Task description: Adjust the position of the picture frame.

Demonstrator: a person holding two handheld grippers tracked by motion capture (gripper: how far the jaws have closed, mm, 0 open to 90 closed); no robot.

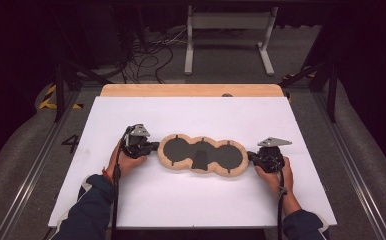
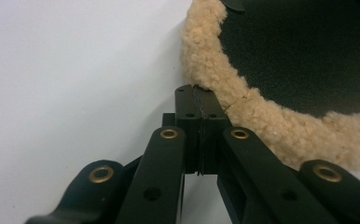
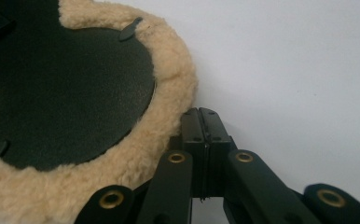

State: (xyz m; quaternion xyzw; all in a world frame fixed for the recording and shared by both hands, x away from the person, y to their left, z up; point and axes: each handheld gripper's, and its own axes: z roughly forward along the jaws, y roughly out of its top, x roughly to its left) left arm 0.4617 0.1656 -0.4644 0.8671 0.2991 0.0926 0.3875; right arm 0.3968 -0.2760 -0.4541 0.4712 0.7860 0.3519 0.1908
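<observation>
- White table top (image 1: 191, 195) lay under a fleece-rimmed black pad (image 1: 202, 155), flat between both tools.
- Left gripper (image 2: 200, 100): jaws pressed together, tips touching the fleece rim (image 2: 262, 123); whether any pile was pinched, I could not tell.
- Right gripper (image 3: 204, 122): jaws likewise closed, tips against the rim (image 3: 169, 107).
- Risk: pulling would slip off loose pile and shift the pad.

Tan fleece pad (image 1: 202, 155) with black centre, white table (image 1: 191, 112), black fingers (image 2: 187, 107)

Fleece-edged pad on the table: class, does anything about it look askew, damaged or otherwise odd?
Nothing stands out. The fleece-edged pad lies flat on the white table, its trim unbroken. The left gripper and right gripper sit shut at its two ends.
</observation>
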